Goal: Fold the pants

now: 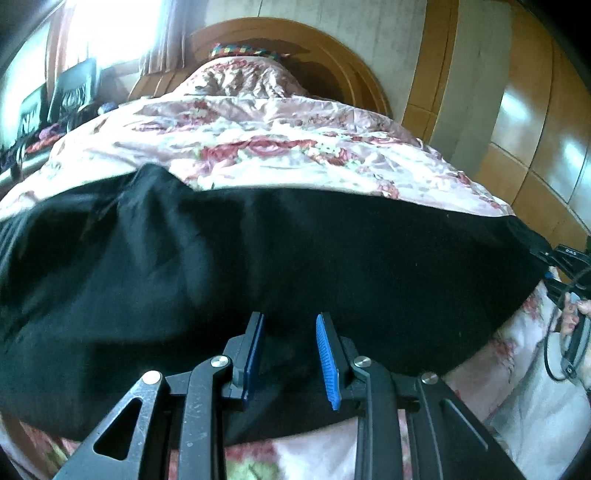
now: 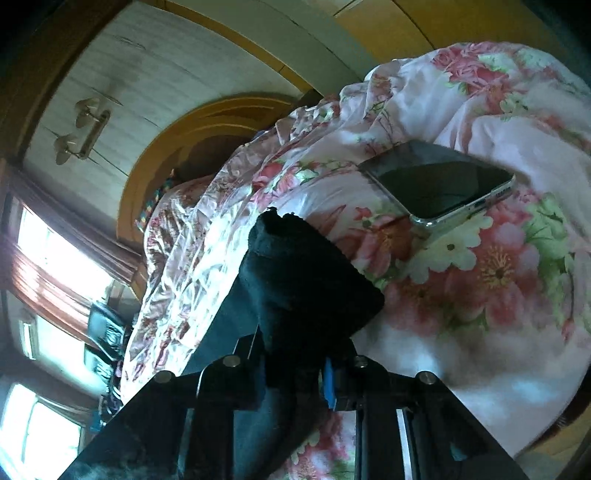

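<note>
Black pants lie spread across the flowered bedspread, reaching from the left edge to the right edge of the left wrist view. My left gripper hovers over their near edge. Its blue pads stand partly apart, the ribbed face bare, dark cloth lying beneath. At the far right my right gripper grips the pants' end, a person's hand behind it. In the right wrist view a bunch of black cloth rises out of my right gripper, whose jaws are shut on it.
A phone lies face up on the bedspread just beyond the held cloth. A crumpled quilt and wooden headboard stand at the far end. Wooden wardrobe doors are on the right, a bright window on the left.
</note>
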A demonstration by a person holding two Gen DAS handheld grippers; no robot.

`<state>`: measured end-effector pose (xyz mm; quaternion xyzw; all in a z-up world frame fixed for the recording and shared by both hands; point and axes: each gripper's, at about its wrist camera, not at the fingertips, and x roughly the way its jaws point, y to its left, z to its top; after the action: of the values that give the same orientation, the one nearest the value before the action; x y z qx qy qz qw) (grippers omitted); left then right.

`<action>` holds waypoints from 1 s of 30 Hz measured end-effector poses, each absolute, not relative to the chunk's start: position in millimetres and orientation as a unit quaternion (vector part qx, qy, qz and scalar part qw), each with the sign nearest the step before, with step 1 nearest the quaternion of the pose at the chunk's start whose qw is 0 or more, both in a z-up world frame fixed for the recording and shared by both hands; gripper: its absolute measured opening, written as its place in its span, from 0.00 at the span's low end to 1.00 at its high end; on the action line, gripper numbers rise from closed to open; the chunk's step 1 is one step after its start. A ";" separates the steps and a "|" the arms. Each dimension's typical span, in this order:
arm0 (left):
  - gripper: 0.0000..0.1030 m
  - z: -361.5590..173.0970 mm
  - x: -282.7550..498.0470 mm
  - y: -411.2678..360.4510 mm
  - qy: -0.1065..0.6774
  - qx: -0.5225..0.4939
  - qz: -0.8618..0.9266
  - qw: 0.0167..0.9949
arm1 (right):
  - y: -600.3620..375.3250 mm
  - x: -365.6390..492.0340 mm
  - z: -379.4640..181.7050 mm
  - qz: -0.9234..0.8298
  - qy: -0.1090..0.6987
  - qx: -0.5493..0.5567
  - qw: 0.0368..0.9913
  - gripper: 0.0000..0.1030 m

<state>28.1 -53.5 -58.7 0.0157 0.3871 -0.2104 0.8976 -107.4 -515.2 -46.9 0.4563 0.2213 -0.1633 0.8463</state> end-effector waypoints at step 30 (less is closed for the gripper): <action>0.28 -64.1 81.9 29.5 0.396 -0.101 -0.116 0.905 | -502.9 -99.0 -35.4 -0.187 0.238 0.390 0.869 0.22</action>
<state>81.9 29.5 -64.1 -0.1011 0.3962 -0.1162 0.9051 -99.0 -502.9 -35.4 0.3903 0.2381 -0.1873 0.8694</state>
